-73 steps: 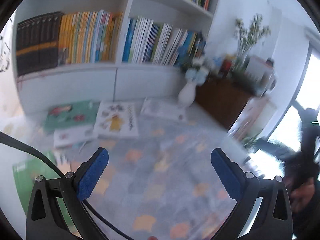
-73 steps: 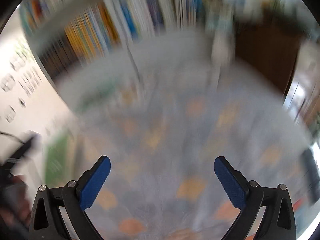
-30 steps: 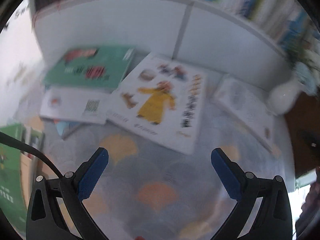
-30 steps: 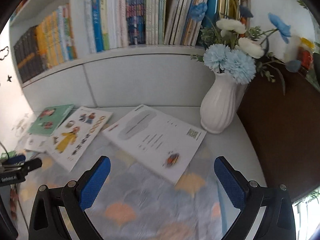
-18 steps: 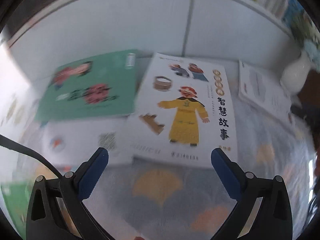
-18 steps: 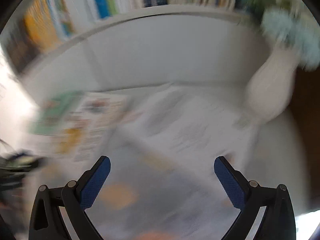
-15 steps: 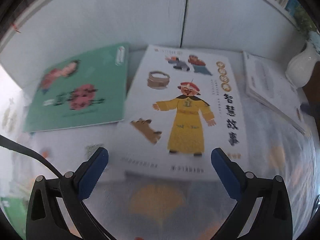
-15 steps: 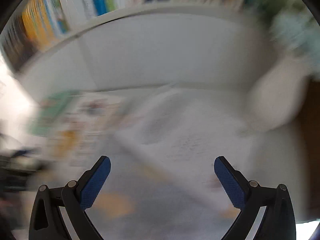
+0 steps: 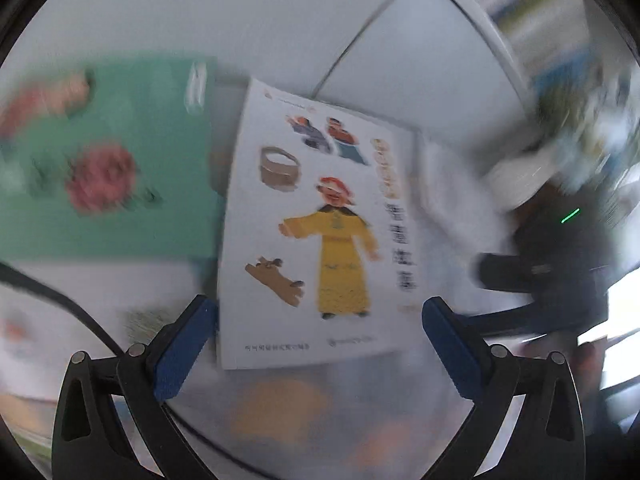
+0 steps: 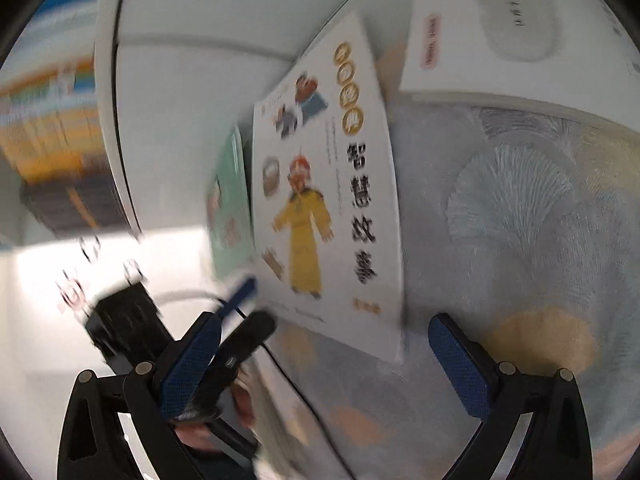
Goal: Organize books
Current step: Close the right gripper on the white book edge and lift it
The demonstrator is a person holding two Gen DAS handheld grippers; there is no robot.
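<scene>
Left wrist view. The left tongs (image 9: 320, 344) stand wide open and empty, blue pads on either side of the near short edge of the white picture book (image 9: 316, 236), which lies flat on the patterned cloth (image 9: 280, 408). The book's long axis runs straight away from the tongs toward the white cabinet front (image 9: 280, 20). Just left of it lies the green book (image 9: 120, 160), their long edges nearly touching; to the right lies a pale book (image 9: 452, 200), blurred. A dark device, probably the other tool, shows at far right.

Right wrist view. The right tongs (image 10: 324, 356) are likewise spread apart and hold nothing. The white picture book (image 10: 320, 200) lies ahead and slightly left, its near corner between the pads, its long axis tilted somewhat to the left. The green book (image 10: 230, 200) peeks out beyond its far long edge; the pale book (image 10: 500, 20) lies at upper right.

Judgement. Both tongs are close to the book's near edge; the left one appears squarer to it, so it seems better placed to take that edge.
</scene>
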